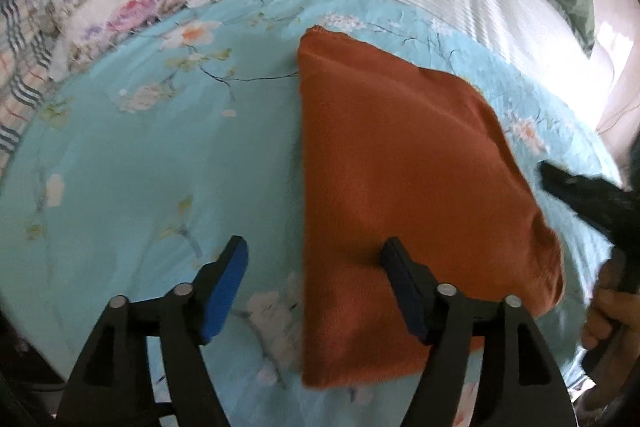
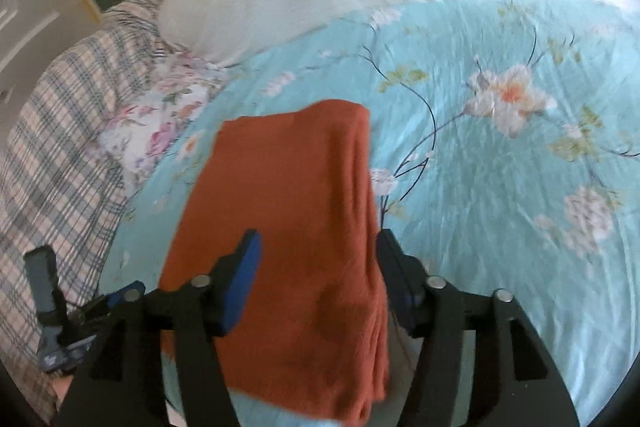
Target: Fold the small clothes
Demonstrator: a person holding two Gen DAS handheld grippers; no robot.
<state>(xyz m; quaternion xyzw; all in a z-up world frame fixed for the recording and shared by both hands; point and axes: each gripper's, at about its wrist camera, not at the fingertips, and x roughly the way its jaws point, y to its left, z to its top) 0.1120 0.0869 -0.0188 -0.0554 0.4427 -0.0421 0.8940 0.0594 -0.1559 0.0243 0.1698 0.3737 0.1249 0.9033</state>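
On the bed's turquoise floral sheet [image 1: 140,163] lies a rust-orange knit garment [image 1: 400,167], folded into a thick, roughly 4-sided packet with stacked layers showing along its right edge in the right wrist view. Left tongs [image 1: 314,263] stand open, gripping nothing, 1 finger over the cloth, the other over bare sheet. Right tongs [image 2: 318,259] gape open astride the garment's near end, pads not pressing it.

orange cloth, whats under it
The folded orange cloth lies on the light blue floral bedsheet, which shows all around it. Whatever is directly beneath or inside its folds is covered.
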